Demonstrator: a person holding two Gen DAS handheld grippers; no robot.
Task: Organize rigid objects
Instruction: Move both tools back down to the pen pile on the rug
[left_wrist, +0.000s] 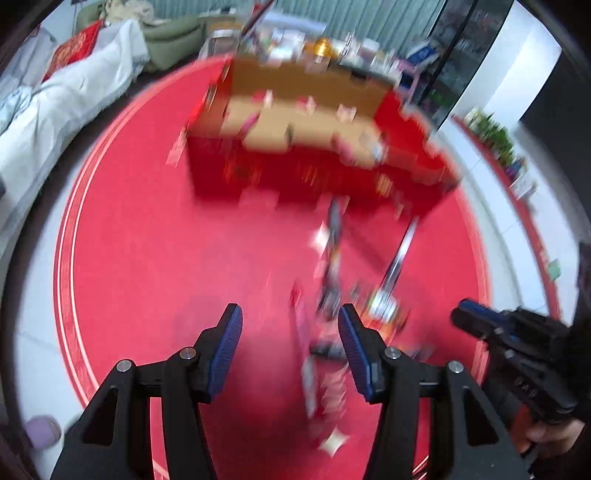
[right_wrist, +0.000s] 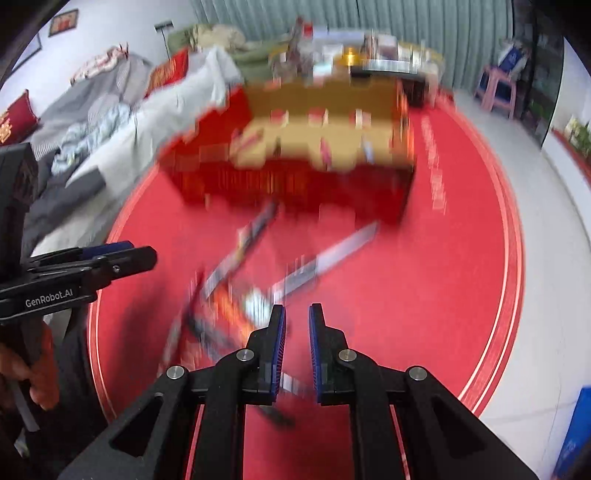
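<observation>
Both views are motion-blurred. A red box with tan cardboard dividers stands on a round red carpet; it also shows in the right wrist view. A heap of long thin objects, among them a silver rod, lies on the carpet in front of the box. The heap also shows in the right wrist view. My left gripper is open and empty above the heap's near left end. My right gripper is open a narrow gap, empty, just right of the heap. It also appears in the left wrist view.
The red carpet lies on a pale tiled floor. A white and grey sofa with red cushions is at the left. A cluttered table stands behind the box. A pink stool is at far right.
</observation>
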